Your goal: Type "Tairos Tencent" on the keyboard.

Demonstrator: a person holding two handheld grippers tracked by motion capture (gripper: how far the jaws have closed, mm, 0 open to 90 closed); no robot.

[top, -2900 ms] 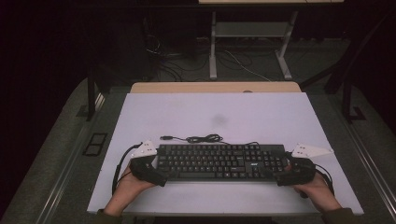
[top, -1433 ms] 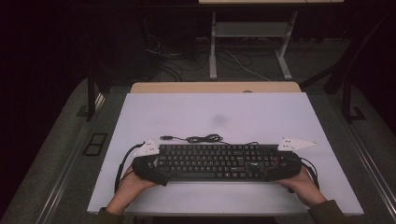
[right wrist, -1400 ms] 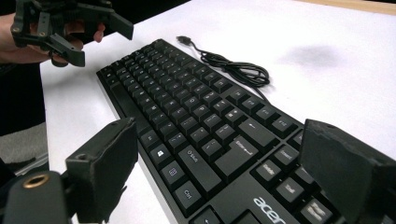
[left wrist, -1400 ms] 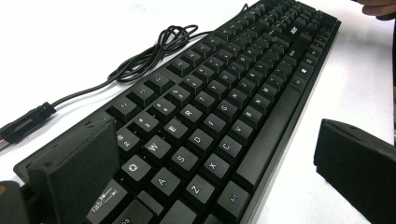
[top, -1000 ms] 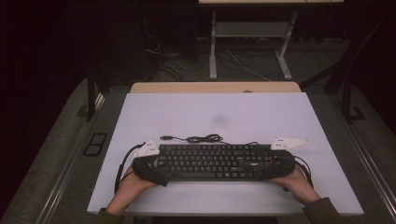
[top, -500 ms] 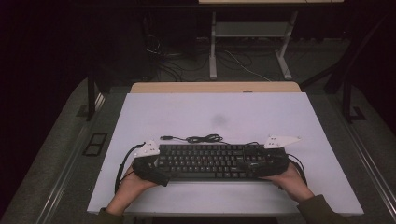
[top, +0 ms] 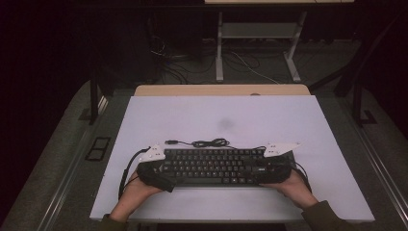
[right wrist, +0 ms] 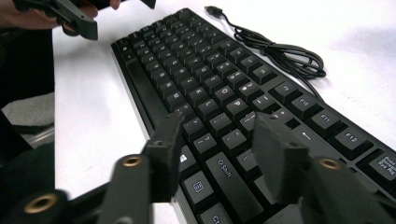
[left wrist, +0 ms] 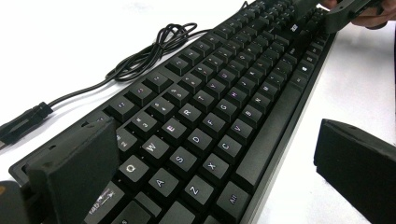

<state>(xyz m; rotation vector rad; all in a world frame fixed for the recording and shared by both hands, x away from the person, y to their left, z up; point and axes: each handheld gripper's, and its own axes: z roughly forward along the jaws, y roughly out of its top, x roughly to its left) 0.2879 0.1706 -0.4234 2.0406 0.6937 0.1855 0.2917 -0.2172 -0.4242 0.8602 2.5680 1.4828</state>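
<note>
A white table [top: 298,125] holds a black keyboard [top: 219,166] near its front edge, its coiled cable [top: 209,143] lying just behind. The left claw [left wrist: 210,182] straddles the keyboard's left end, jaws wide, one over the far rim, one off the near edge — not yet pinching. The right claw [right wrist: 217,144] hovers over the keys at the right end; its jaws have just been closing, about half open, gripping nothing I can see. To do this well, slide each claw outward onto the rim — not the keys — then close both evenly, keeping the cable clear.
</note>
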